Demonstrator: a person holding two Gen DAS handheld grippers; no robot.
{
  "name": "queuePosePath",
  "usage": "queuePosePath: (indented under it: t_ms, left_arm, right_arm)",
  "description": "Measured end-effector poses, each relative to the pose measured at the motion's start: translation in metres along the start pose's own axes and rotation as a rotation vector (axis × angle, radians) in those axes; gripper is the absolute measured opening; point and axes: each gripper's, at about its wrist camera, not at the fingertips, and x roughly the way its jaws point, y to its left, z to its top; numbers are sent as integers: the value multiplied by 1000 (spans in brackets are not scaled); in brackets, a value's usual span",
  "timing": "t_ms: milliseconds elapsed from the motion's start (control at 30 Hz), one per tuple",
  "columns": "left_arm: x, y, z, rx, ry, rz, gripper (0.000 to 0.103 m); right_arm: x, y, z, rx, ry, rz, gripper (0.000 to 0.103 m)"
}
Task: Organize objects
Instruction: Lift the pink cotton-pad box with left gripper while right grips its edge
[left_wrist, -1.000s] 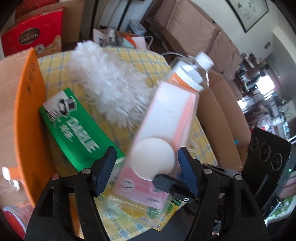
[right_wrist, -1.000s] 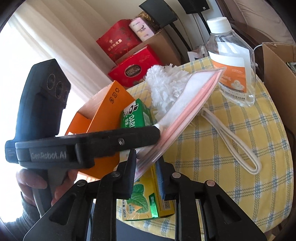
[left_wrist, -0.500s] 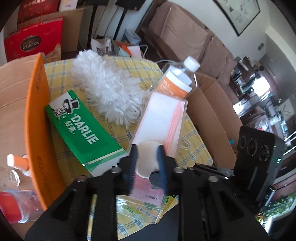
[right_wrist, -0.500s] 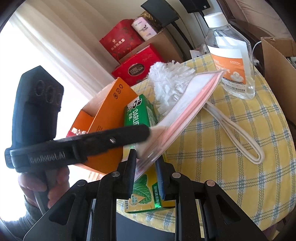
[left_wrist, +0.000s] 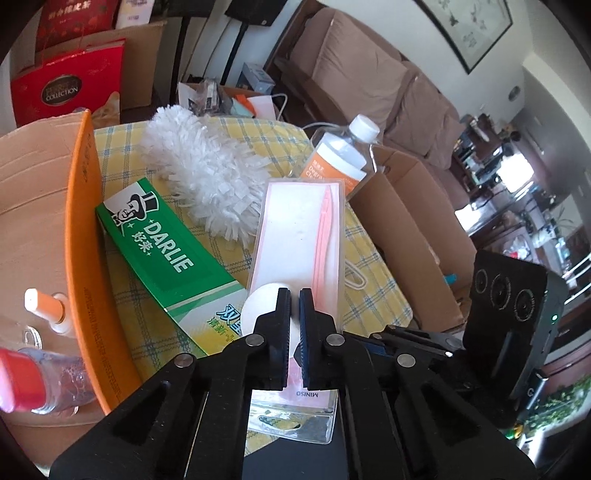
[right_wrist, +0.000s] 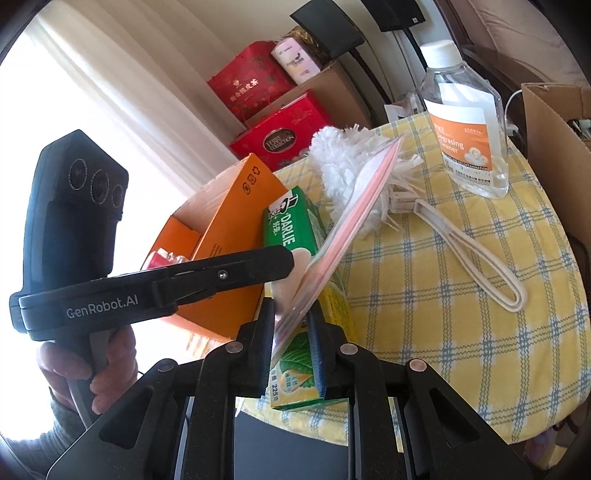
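Both claws grip one pink packet above the worktop

Left claw pinched tight on the pink packet at its white disc; right claw narrow, closing on the packet's lower edge; packet tilted over the green Darlie box; white duster, cleaner bottle, orange box on the checked worktop.

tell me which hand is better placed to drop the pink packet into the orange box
Left, probably. The left gripper is shut on the pink packet and is right beside the orange box; the right gripper, also pinching it, sits farther from the box.
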Motion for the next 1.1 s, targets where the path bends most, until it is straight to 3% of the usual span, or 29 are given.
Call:
queuePosePath:
  t_ms: [467,700,1100]
  left_arm:
    - [-24,13,1,-56,-66,-24,3]
    - [-71,10,-1,-56,-159,-54,3]
    - [-140,30,-20,-73,-275,-32,3]
  right_arm:
    - [-4,-12,-7,71,-4,18,14]
    - [-14,-8,4,91,-34,38,7]
    - [-27,21,23,15,-81,-22,6]
